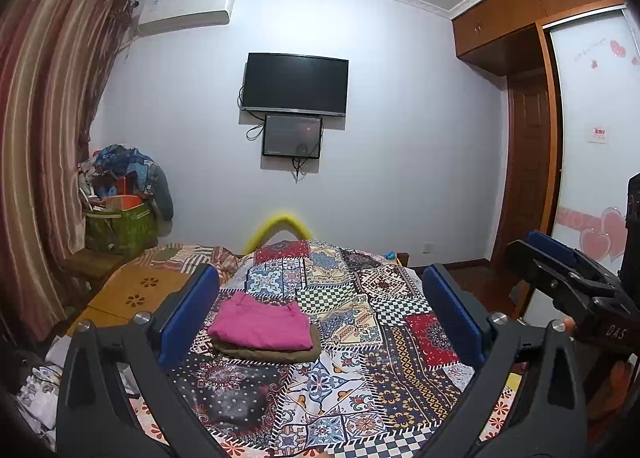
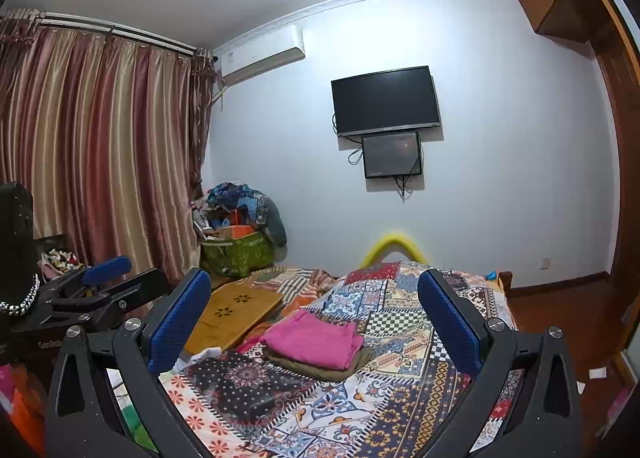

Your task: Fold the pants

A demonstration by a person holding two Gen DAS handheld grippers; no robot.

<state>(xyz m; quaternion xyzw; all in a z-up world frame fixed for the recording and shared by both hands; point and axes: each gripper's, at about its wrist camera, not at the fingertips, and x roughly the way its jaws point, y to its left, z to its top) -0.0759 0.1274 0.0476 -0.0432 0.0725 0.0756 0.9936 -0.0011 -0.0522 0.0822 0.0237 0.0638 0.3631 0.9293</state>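
Folded pink pants [image 1: 262, 324] lie on top of folded olive pants [image 1: 280, 354] on the patterned bedspread [image 1: 380, 338]. The same stack shows in the right wrist view, pink pants [image 2: 316, 340] over olive pants [image 2: 320, 368]. My left gripper [image 1: 320, 298] is open and empty, held above the bed short of the stack. My right gripper [image 2: 316, 306] is open and empty, also raised short of the stack. The right gripper shows at the right edge of the left wrist view [image 1: 560, 278]. The left gripper shows at the left of the right wrist view [image 2: 100, 286].
A wooden lap tray [image 2: 232, 314] lies on the bed left of the stack. A green bag with clothes piled on it [image 2: 236, 246] stands by the striped curtain [image 2: 100, 146]. A TV [image 1: 295, 83] hangs on the far wall. A wardrobe [image 1: 520, 178] stands at the right.
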